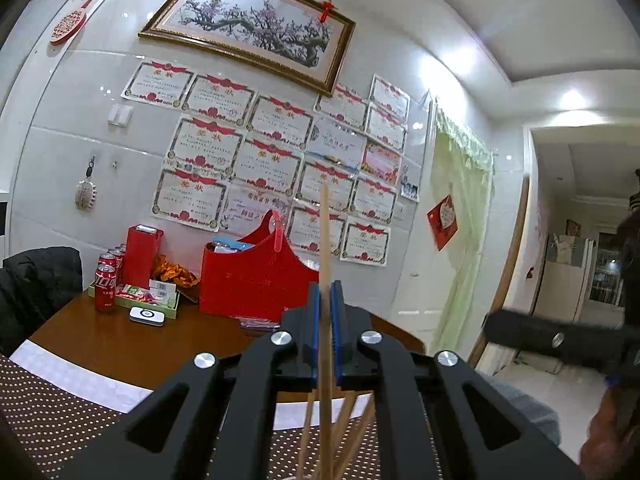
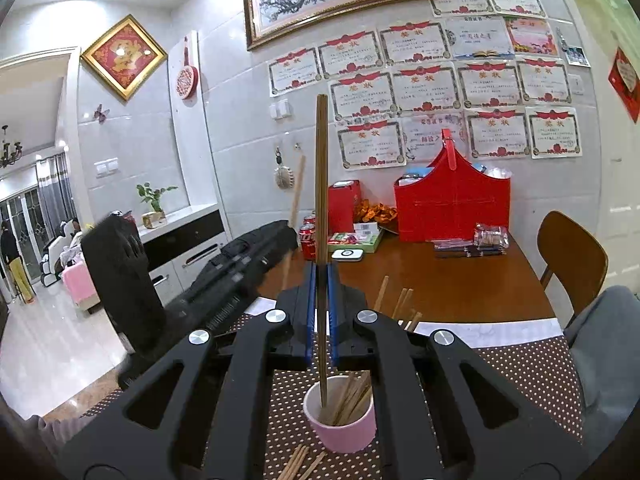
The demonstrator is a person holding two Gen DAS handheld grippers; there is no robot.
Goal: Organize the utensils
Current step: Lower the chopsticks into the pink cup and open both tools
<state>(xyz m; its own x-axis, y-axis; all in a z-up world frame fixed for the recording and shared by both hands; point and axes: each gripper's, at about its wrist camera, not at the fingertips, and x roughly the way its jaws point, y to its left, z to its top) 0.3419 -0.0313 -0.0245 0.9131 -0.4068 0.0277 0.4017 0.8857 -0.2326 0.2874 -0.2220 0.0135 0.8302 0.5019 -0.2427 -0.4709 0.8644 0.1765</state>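
Note:
My left gripper [image 1: 327,292] is shut on a light wooden chopstick [image 1: 325,240] that stands upright between its blue pads; more chopstick tops [image 1: 348,420] show below it. My right gripper [image 2: 320,276] is shut on a dark brown chopstick [image 2: 321,184], also upright, whose lower end dips into a pink cup [image 2: 340,426] holding several chopsticks. The left gripper [image 2: 288,256] appears blurred at the left of the right wrist view, its pale chopstick [image 2: 297,188] sticking up. Loose chopsticks [image 2: 298,462] lie on the dotted mat in front of the cup.
A brown dotted mat [image 2: 520,380] covers the near part of the wooden table [image 2: 440,284]. At the back stand a red basket [image 2: 452,204], a red box [image 2: 342,206], cola cans [image 1: 106,284] and a white device [image 2: 347,255]. A wooden chair [image 2: 572,256] is at the right.

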